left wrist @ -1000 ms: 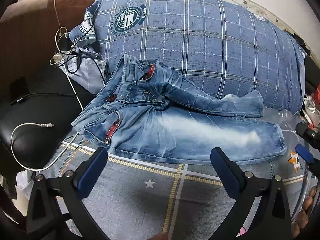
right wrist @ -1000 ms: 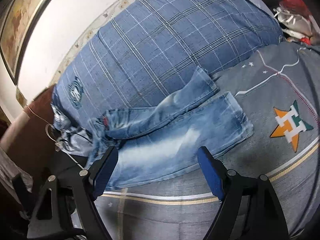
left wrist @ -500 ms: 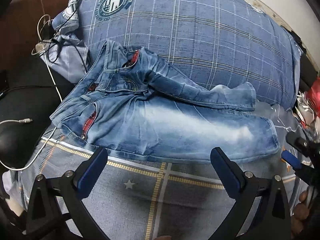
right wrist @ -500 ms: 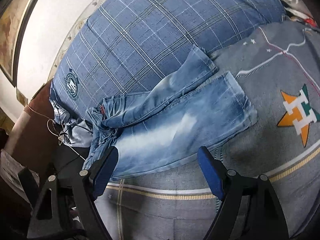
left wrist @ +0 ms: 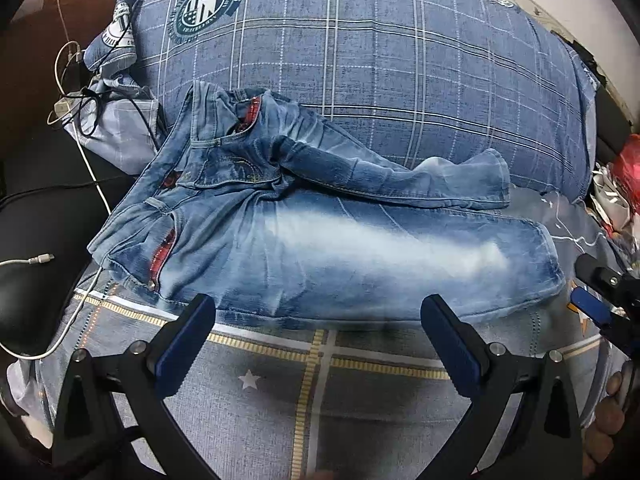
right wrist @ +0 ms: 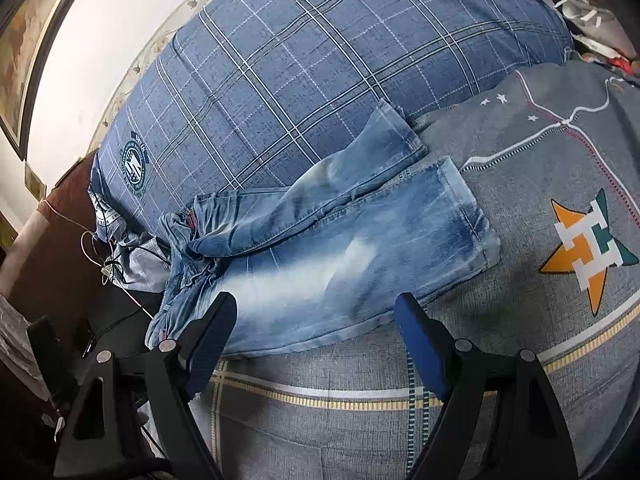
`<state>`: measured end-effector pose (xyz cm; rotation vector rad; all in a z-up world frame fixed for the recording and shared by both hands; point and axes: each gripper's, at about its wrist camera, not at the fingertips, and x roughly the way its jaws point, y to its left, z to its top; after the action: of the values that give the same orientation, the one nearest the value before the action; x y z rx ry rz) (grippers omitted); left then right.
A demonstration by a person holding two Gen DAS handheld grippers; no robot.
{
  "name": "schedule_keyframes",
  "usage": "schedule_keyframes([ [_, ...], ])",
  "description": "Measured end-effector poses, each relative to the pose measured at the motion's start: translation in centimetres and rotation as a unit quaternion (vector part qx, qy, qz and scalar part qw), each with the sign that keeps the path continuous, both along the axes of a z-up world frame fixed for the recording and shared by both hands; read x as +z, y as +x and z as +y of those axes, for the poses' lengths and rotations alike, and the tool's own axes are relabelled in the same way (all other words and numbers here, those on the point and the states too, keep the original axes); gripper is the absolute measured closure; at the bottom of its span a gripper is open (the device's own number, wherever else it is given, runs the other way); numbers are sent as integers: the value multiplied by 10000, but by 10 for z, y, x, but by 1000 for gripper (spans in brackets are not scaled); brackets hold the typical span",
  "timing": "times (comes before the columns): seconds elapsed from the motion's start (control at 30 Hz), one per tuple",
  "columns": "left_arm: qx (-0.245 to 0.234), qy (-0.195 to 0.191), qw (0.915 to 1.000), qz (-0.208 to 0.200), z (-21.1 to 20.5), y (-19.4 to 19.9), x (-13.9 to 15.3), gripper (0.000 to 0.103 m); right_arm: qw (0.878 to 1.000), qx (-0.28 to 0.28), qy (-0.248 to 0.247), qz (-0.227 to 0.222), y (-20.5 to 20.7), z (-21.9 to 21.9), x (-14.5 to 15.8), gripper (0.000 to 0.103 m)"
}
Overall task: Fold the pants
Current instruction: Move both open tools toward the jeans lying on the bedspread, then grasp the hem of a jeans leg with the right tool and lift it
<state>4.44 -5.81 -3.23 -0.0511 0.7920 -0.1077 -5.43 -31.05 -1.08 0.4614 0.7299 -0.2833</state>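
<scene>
Light blue washed jeans (left wrist: 320, 248) (right wrist: 320, 264) lie spread on a grey bedspread (left wrist: 280, 392) (right wrist: 540, 184), waistband at the left, hems at the right. The far leg (left wrist: 400, 180) rests crooked against a blue plaid pillow (left wrist: 380, 60) (right wrist: 320, 60). My left gripper (left wrist: 316, 328) hovers open just in front of the near leg's lower edge, holding nothing. My right gripper (right wrist: 312, 320) is open too, above the near leg's edge toward the hems; its tip (left wrist: 588, 308) shows at the right of the left wrist view.
White and black cables (left wrist: 76, 92) lie tangled at the left by a dark seat (left wrist: 40, 208). A brown headboard (left wrist: 24, 40) stands behind. Red and white clutter (left wrist: 620, 192) sits at the far right. An orange star patch (right wrist: 584, 248) marks the bedspread.
Both grippers have moved closer to the jeans, which now fill more of each view. The jeans themselves have not moved. Both stay open.
</scene>
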Motion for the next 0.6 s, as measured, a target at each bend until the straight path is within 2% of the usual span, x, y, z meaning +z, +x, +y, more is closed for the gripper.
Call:
schedule_keyframes([
  [0.17, 37, -115, 9999, 92, 4, -8, 2, 1, 9999, -48, 26, 93, -7, 3, -2, 21],
  [0.3, 93, -60, 9999, 4, 7, -11, 3, 1, 9999, -123, -63, 73, -8, 2, -1, 22],
  [0.43, 161, -240, 9995, 117, 13, -11, -1, 1, 9995, -281, 142, 80, -11, -6, -4, 26],
  [0.6, 209, -367, 9989, 204, 17, -11, -3, 1, 9983, -552, 135, 88, -18, -16, -6, 31],
])
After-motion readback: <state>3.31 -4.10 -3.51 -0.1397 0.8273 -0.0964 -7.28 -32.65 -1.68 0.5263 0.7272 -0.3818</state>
